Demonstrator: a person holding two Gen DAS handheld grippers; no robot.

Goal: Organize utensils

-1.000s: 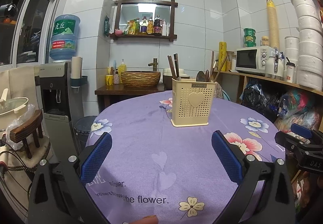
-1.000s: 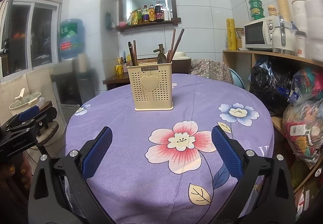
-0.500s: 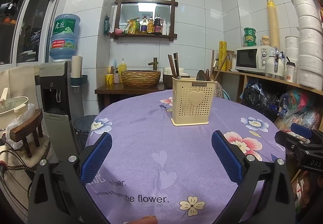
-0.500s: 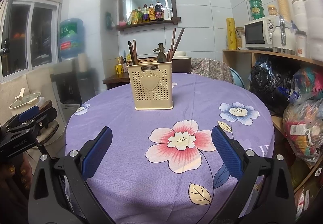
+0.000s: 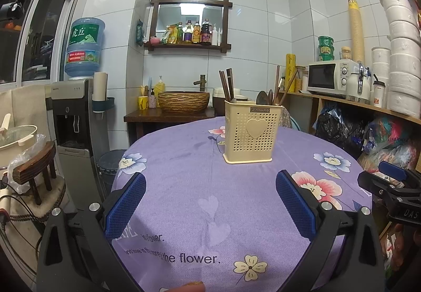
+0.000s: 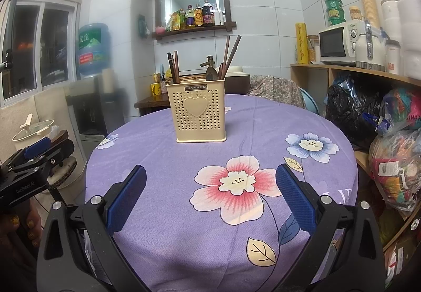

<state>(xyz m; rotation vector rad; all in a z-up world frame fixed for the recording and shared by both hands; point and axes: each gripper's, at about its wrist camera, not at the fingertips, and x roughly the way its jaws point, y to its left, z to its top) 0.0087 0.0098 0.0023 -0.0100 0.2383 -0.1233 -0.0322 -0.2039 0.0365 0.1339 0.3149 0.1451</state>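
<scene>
A cream perforated utensil holder (image 5: 251,135) with a heart on its front stands upright on the round table with a purple flowered cloth (image 5: 184,186). It also shows in the right wrist view (image 6: 200,115). Dark chopsticks (image 6: 173,65) stand in its left part; chopsticks and spoons (image 6: 226,60) stand in its right part. My left gripper (image 5: 210,199) is open and empty, over the table's near edge, well short of the holder. My right gripper (image 6: 210,194) is open and empty, also short of the holder.
A water dispenser (image 5: 79,113) and a stool (image 5: 34,168) stand left of the table. A wooden sink counter with a woven basin (image 5: 184,101) is behind. Shelves with a microwave (image 5: 331,76) and bags (image 6: 394,160) line the right side.
</scene>
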